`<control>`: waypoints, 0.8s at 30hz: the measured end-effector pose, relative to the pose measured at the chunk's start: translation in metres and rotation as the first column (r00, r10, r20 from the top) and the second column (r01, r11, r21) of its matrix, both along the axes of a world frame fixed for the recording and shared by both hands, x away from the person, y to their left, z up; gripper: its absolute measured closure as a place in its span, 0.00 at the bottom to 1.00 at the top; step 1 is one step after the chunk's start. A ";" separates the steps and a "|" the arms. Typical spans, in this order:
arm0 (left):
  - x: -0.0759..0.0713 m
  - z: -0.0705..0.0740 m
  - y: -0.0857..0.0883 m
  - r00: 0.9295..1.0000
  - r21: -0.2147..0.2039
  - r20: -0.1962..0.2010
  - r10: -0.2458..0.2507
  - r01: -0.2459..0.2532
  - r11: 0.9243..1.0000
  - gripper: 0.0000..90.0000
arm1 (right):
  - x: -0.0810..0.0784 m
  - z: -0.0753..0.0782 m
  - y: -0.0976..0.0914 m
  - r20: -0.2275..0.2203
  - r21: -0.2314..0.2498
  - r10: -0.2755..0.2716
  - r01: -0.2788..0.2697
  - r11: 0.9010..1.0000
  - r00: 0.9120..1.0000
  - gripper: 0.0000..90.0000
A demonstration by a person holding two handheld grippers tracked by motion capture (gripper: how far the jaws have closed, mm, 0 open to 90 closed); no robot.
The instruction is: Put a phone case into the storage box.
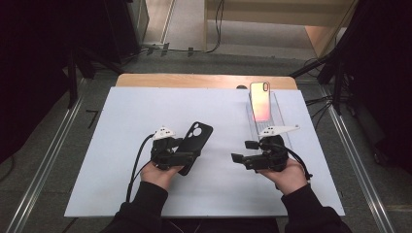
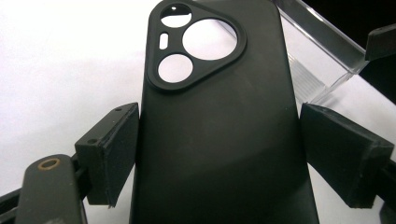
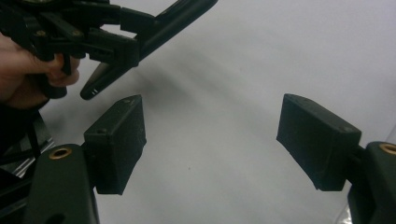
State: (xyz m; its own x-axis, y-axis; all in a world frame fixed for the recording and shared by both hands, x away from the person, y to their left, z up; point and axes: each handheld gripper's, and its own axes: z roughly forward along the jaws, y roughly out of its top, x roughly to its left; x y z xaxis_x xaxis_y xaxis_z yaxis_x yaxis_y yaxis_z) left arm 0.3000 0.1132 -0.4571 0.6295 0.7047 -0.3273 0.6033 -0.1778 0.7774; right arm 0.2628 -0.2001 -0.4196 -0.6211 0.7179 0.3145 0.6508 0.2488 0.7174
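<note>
Light falls from above on the white worktop (image 1: 121, 145), which glows bright while the room's left and right sides sink into near black. In the left gripper view the worktop blows out to glare and the black phone case (image 2: 219, 140) shows little surface detail. The right gripper view is dimmer and greyish, with soft shadows under the case and slight blur throughout.

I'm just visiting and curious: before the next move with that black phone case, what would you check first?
1. Left gripper clamps the black phone case across its width: ok.
2. Case lifted off the white board: ok in the right gripper view.
3. Right gripper open, nothing between its jaws: ok.
4. Phone propped on the clear stand: ok.
5. Case matches that phone: cannot tell.
</note>
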 end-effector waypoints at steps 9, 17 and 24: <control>-0.006 -0.001 -0.004 0.999 -0.013 0.044 0.022 -0.022 1.000 0.17 | 0.011 0.004 0.010 -0.043 0.042 -0.016 0.018 0.999 0.999 0.26; -0.011 -0.007 -0.010 0.998 -0.046 0.062 0.011 -0.008 0.999 0.17 | 0.023 0.009 0.018 -0.082 0.063 -0.026 0.032 0.998 0.996 0.27; -0.014 -0.008 -0.012 0.996 -0.057 0.081 0.025 -0.020 0.998 0.17 | 0.031 0.011 0.025 -0.080 0.085 -0.033 0.040 0.996 0.996 0.27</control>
State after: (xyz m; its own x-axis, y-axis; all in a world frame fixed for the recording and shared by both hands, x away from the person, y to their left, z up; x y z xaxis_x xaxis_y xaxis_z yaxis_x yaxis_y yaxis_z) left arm 0.2855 0.1016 -0.4655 0.6400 0.7008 -0.3150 0.5409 -0.1198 0.8325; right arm 0.2940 -0.1754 -0.4085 -0.5661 0.7077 0.4227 0.7133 0.1634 0.6816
